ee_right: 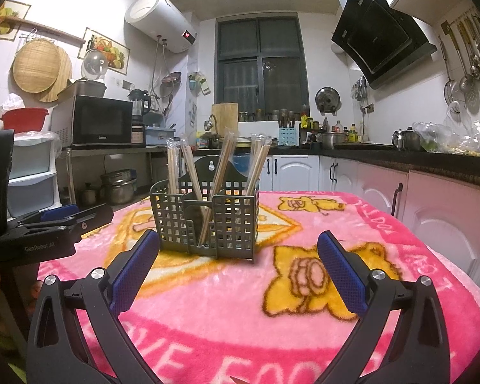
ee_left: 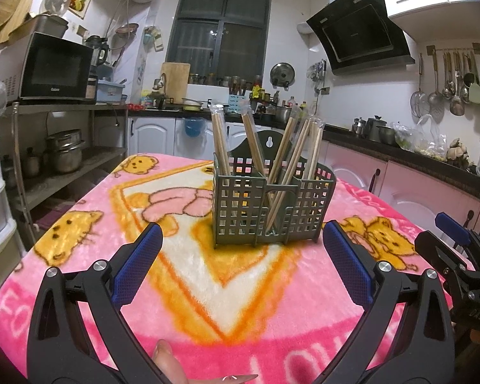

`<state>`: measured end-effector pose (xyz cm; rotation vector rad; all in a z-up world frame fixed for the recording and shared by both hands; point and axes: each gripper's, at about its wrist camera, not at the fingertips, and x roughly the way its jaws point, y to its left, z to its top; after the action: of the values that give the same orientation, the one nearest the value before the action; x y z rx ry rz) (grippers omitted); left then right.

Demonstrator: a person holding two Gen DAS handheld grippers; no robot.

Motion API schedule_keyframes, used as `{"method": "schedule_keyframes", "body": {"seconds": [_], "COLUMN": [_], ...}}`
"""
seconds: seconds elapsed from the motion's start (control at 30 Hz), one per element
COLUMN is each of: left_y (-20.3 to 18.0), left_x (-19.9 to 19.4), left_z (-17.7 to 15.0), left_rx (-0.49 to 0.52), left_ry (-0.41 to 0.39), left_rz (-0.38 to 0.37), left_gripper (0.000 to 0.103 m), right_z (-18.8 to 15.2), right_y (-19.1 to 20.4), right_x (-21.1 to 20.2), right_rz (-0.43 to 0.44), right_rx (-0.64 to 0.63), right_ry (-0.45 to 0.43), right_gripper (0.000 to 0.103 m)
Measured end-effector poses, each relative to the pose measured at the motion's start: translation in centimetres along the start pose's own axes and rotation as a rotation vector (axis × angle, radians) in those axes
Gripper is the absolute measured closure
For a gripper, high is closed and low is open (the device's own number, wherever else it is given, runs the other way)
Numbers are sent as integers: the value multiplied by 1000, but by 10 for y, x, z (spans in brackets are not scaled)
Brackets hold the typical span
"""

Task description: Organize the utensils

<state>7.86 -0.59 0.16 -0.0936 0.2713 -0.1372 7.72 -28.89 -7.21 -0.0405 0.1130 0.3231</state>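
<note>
A grey-green slotted utensil holder (ee_left: 272, 206) (ee_right: 208, 220) stands upright on the pink blanket-covered table (ee_left: 272, 320) (ee_right: 240, 320). Several wrapped wooden chopstick pairs (ee_left: 296, 153) (ee_right: 222, 172) lean in its compartments. My left gripper (ee_left: 243, 235) is open, low over the blanket just in front of the holder, with nothing between its blue pads. My right gripper (ee_right: 238, 244) is also open and empty, a little nearer than the holder. Each gripper shows at the edge of the other's view: the right one (ee_left: 454, 240), the left one (ee_right: 64, 216).
A metal shelf with a microwave (ee_left: 54, 67) (ee_right: 96, 121) and pots stands to the left. Counters and cabinets (ee_left: 432, 172) (ee_right: 432, 198) run behind and to the right. Hanging ladles (ee_left: 448, 80) line the right wall. A fingertip (ee_left: 166, 361) shows at the bottom.
</note>
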Motion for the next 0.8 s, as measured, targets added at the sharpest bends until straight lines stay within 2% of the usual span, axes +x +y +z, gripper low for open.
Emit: {"method": "schedule_keyframes", "body": {"seconds": [0.8], "left_y": [0], "left_x": [0], "left_z": [0], "left_rx": [-7], "left_ry": [4], "left_rz": [4], "left_gripper": [11], "right_z": [-1], "right_y": [2], "right_x": [1], "right_rz": [-2], "right_rx": [0], "right_ry": [4], "right_gripper": [6]}}
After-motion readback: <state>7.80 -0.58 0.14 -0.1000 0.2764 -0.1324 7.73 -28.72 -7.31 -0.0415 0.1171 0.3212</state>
